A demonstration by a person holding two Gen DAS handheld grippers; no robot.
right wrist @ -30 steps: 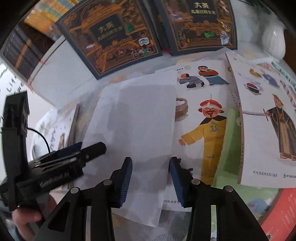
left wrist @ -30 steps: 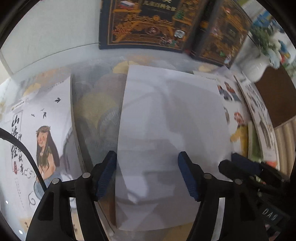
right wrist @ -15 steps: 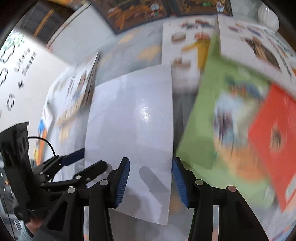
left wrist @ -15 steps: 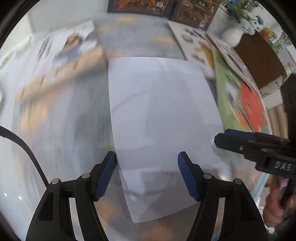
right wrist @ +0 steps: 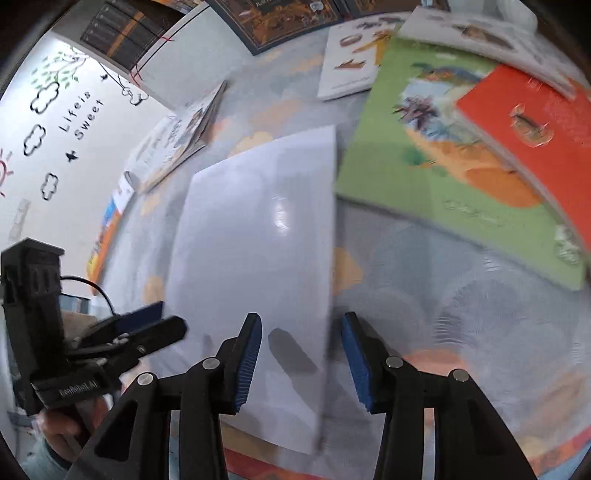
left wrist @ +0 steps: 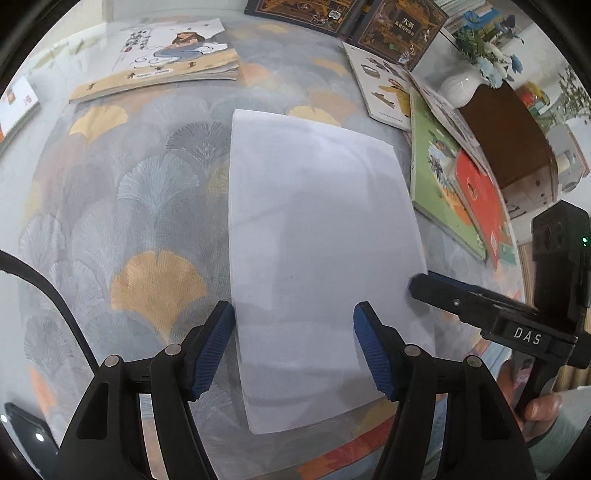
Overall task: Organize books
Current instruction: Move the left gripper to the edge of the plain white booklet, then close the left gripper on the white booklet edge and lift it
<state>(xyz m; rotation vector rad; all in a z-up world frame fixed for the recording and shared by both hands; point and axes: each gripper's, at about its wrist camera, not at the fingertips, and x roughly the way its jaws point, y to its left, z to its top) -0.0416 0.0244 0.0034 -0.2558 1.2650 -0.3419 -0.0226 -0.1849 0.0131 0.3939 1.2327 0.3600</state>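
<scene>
The white-backed book [left wrist: 317, 254] lies flat on the counter [left wrist: 122, 206], which wears a cloth printed with fan-shaped leaves, and everything here is placed from that book. Nearest, the left claw [left wrist: 293, 347] hangs over the book's near end with its blue pads parted wide; the left pad sits right at the book's left edge and the right pad is over the cover, neither pressing on it. In the right wrist view the right claw [right wrist: 301, 354] straddles the book's right edge, one pad above the cover and the other above the cloth; its jaws have just been opening and grip nothing, though blur makes it hard to say whether a pad grazes the paper. Just beyond the book's right side lies a green book [left wrist: 439, 184] with a red book [left wrist: 480, 195] overlapping it, and further right a brown cabinet [left wrist: 513, 136]. Past the book's far left corner, well apart, rests an illustrated book [left wrist: 162, 55] with a figure on its cover. Farthest off, two dark ornate books [left wrist: 399, 29] lean beside a white vase [left wrist: 458, 88] of blue flowers.
</scene>
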